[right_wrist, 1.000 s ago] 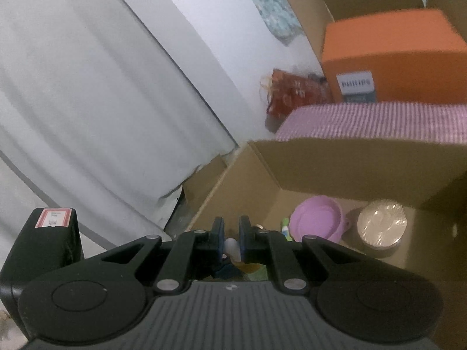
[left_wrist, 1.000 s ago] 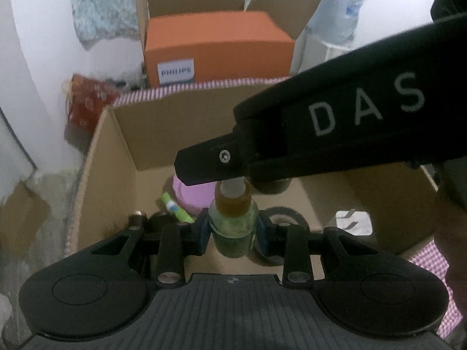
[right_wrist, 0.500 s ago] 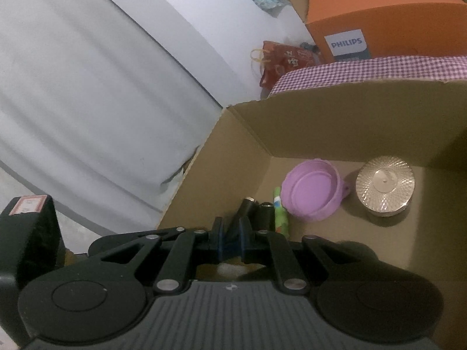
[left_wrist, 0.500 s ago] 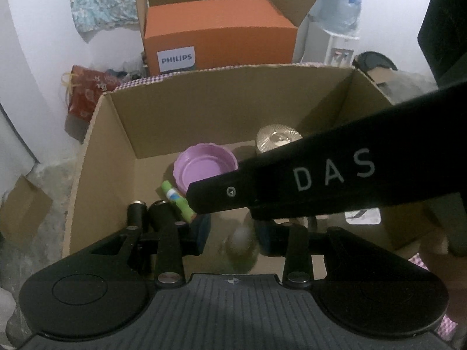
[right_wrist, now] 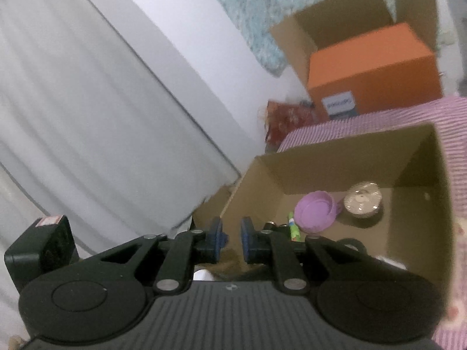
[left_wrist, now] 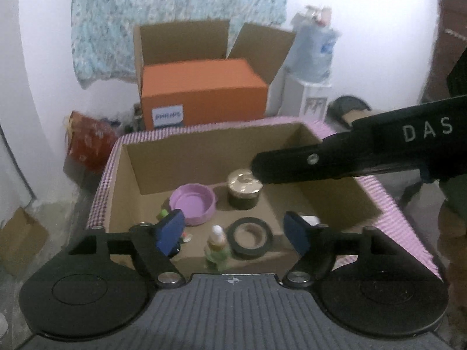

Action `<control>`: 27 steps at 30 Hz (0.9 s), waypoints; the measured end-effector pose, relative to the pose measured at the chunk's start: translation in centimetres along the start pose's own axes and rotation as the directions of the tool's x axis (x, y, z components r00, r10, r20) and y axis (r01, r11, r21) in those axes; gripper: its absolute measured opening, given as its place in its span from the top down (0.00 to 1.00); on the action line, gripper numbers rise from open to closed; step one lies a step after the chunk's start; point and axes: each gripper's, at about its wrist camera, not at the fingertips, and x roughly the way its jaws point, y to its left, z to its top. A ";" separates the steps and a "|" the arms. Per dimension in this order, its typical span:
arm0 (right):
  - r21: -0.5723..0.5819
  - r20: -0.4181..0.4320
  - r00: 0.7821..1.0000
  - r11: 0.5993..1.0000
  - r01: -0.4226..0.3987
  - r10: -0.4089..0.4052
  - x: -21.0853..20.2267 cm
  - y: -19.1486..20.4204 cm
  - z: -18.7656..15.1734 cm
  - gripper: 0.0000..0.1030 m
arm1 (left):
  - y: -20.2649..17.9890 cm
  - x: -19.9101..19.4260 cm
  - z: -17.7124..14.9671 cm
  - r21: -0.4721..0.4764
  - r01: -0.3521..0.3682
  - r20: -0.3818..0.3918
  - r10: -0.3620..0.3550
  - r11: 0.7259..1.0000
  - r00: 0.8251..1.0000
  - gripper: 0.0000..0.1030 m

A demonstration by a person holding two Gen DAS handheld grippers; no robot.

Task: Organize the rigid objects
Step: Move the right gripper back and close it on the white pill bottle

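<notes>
An open cardboard box (left_wrist: 210,151) holds a small green bottle with an amber neck (left_wrist: 216,250) standing near its front wall. Beside it lie a black tape roll (left_wrist: 250,237), a purple lid (left_wrist: 192,204), a gold-lidded jar (left_wrist: 243,188) and a green marker (right_wrist: 293,227). My left gripper (left_wrist: 236,230) is open and empty above the bottle. My right gripper (right_wrist: 231,237) has its jaws a narrow gap apart and holds nothing; its finger (left_wrist: 335,160) crosses the left wrist view over the box.
An orange Philips box (left_wrist: 204,96) sits in a bigger carton behind. A pink checked cloth (left_wrist: 391,204) lies around the box. A red bag (left_wrist: 87,140) stands at the left wall. A white curtain (right_wrist: 87,116) fills the right wrist view's left.
My left gripper opened and let go of the green bottle, which now stands in the box. Both grippers rose and drew back from the box.
</notes>
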 end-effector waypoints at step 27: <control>0.110 -0.008 0.997 0.991 0.074 -0.073 -3.1 3.7 -10.0 0.40 | 3.5 -6.2 -8.9 -0.022 -0.100 0.055 0.101 0.995 0.993 0.02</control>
